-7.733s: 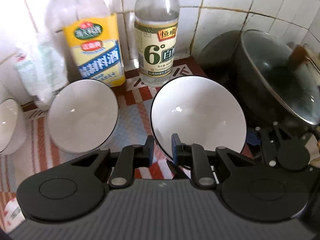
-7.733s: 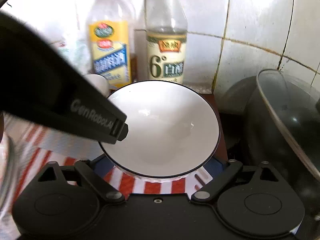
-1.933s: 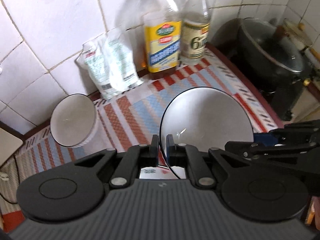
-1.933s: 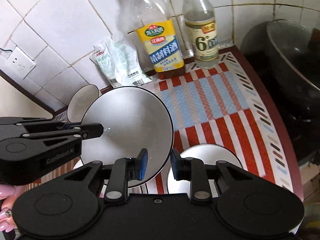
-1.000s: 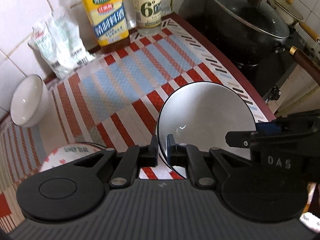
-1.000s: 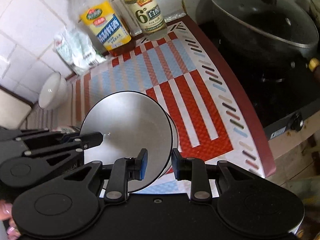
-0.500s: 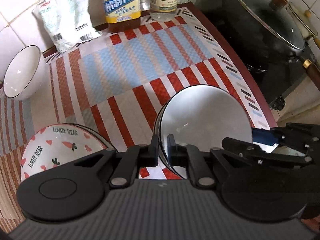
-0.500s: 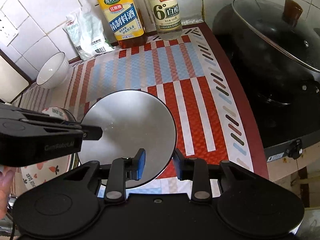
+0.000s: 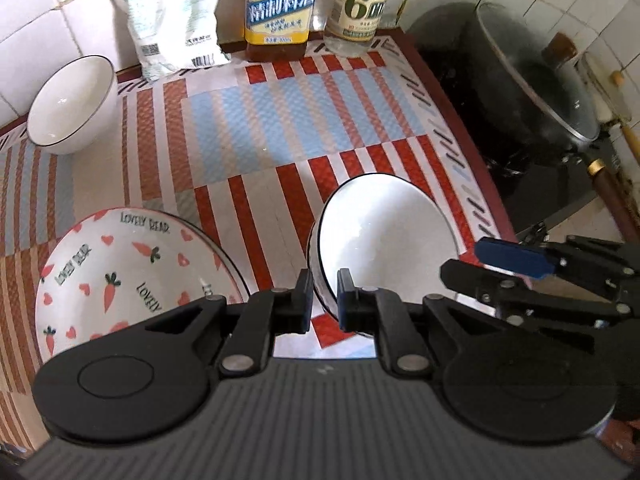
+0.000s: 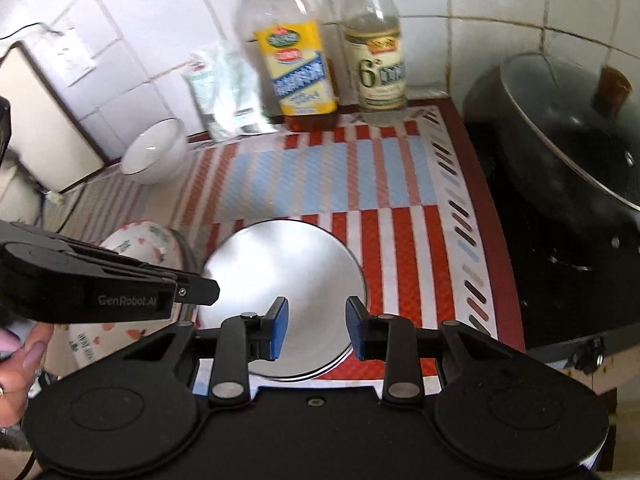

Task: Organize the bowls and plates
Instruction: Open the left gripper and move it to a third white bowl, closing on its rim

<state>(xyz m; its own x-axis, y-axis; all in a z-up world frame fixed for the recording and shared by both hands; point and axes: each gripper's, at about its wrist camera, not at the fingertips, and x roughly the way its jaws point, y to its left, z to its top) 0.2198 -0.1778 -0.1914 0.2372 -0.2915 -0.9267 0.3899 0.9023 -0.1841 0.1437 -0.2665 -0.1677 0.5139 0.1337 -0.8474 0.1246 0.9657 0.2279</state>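
A white bowl with a dark rim (image 9: 384, 232) (image 10: 280, 272) sits nested in a second white bowl on the striped mat (image 9: 256, 128). My left gripper (image 9: 323, 300) is shut on its near left rim. My right gripper (image 10: 316, 328) stands open over the bowl's near edge, its blue pads (image 10: 276, 330) clear of the rim. In the left wrist view the right gripper (image 9: 464, 260) hangs by the bowl's right side. A carrot-patterned bowl (image 9: 120, 264) (image 10: 144, 240) lies to the left. Another white bowl (image 9: 68, 108) (image 10: 154, 156) rests by the back wall.
Two bottles (image 9: 280, 8) (image 9: 360, 4) and a plastic packet (image 9: 172, 20) line the tiled wall. A black pot with a glass lid (image 9: 532, 92) sits on the stove to the right, past the mat's edge. A person's hand (image 10: 24, 352) holds the left gripper.
Both grippers brought the white bowl down to the mat's front and into the second bowl. The right gripper's jaws spread apart and left the rim. The carrot-patterned bowl came into view.
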